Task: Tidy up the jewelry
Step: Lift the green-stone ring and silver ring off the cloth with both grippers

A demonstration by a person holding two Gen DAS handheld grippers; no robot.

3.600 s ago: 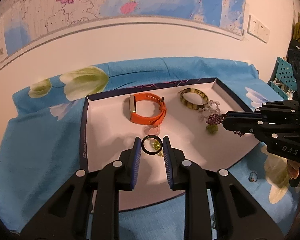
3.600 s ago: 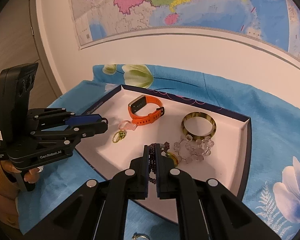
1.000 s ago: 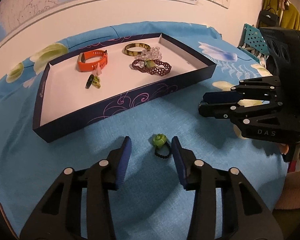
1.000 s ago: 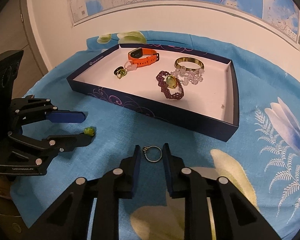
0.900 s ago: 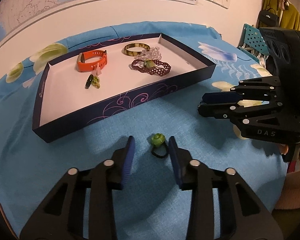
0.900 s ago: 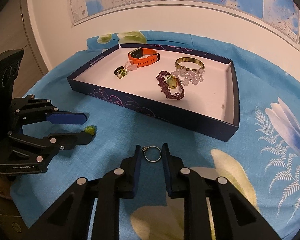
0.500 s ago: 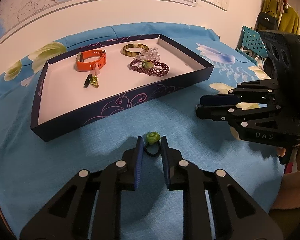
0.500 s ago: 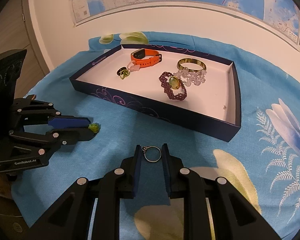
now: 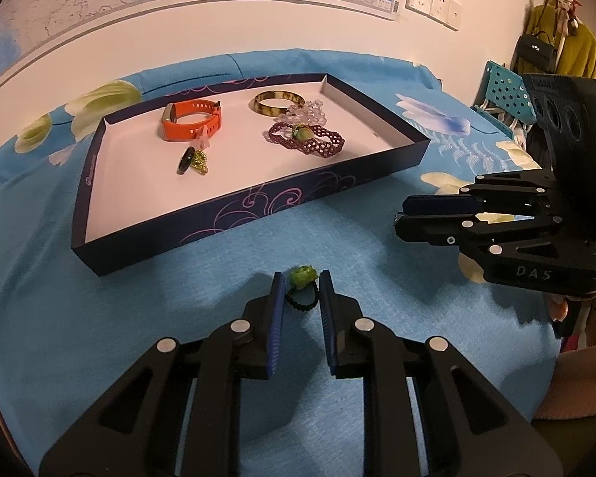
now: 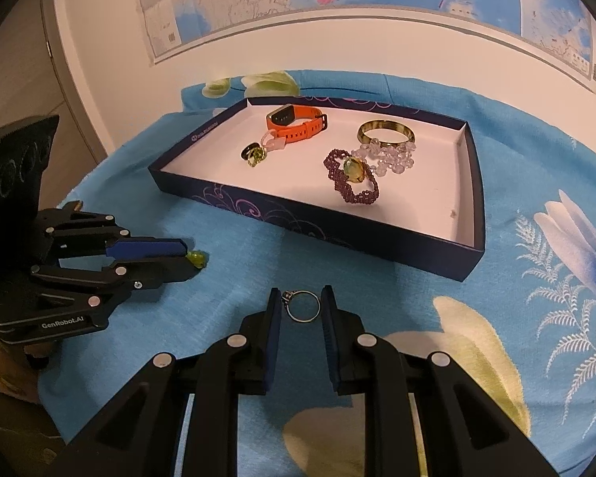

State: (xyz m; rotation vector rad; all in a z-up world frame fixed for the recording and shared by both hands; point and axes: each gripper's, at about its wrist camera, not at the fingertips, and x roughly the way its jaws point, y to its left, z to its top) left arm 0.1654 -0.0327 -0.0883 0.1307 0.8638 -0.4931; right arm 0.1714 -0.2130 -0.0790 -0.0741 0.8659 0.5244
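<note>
A navy tray [image 9: 258, 202] with a white floor sits on the blue flowered cloth and also shows in the right wrist view [image 10: 377, 234]. In it lie an orange watch band [image 9: 190, 119], a horn bangle [image 9: 278, 102], clear beads [image 9: 312, 109], a purple beaded bracelet [image 9: 306, 141] and a small black ring [image 9: 184, 166]. My left gripper [image 9: 301, 294] is shut on a black ring with a green stone [image 9: 304, 284], just in front of the tray. My right gripper [image 10: 301, 305] is shut on a silver ring [image 10: 304, 306], right of the left gripper.
A map hangs on the white wall behind. Wall sockets [image 9: 433, 2], a turquoise pegboard [image 9: 504, 95] and hanging bags [image 9: 536, 49] are at the far right. The cloth [image 10: 536, 278] spreads around the tray.
Both grippers had placed items in the tray, then moved back to the cloth. The left jaws closed on the green-stone ring and the right jaws on the silver ring; both have lifted slightly.
</note>
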